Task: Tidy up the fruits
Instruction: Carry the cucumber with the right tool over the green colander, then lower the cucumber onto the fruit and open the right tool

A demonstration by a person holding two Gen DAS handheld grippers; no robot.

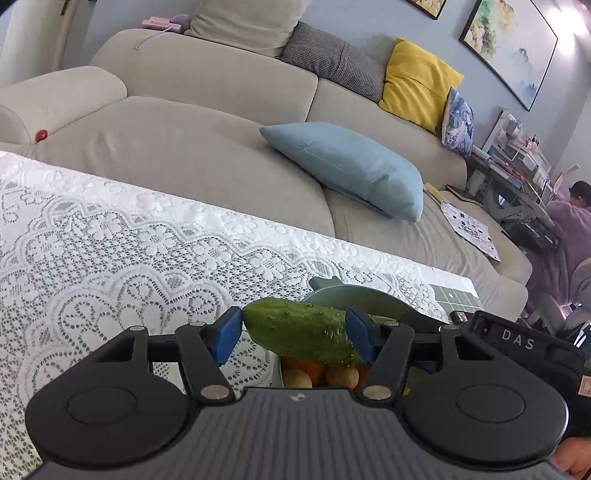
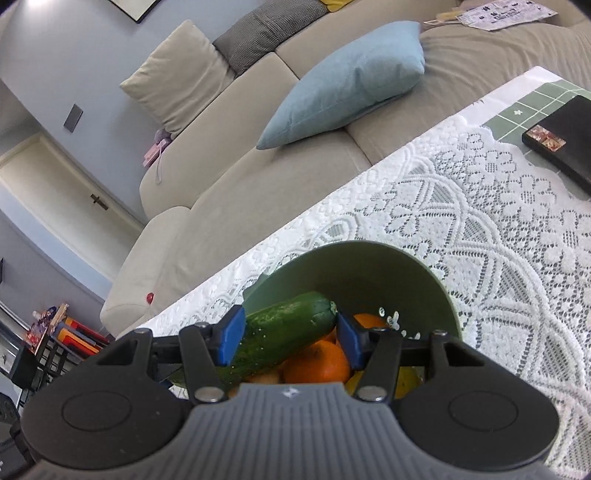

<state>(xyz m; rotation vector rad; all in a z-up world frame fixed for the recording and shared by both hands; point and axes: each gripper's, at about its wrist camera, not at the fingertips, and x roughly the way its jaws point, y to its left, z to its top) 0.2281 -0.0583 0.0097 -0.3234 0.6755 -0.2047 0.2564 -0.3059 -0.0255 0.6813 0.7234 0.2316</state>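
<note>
**Green cucumber held over the bowl**

Green and bumpy, the cucumber (image 1: 301,332) sits between the blue pads of the left hand-held gripper (image 1: 293,334), which squeezes it. The right hand-held gripper (image 2: 290,338) also closes on the cucumber (image 2: 284,334), which lies tilted. Just under it is the green bowl (image 2: 373,273) with oranges (image 2: 317,363), on the lace-covered desk (image 2: 517,258).

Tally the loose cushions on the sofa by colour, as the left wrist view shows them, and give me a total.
Beige cushion: 1
Grey checked cushion: 1
Yellow cushion: 1
Blue-and-white patterned cushion: 1
Light blue cushion: 1
Total: 5
</note>
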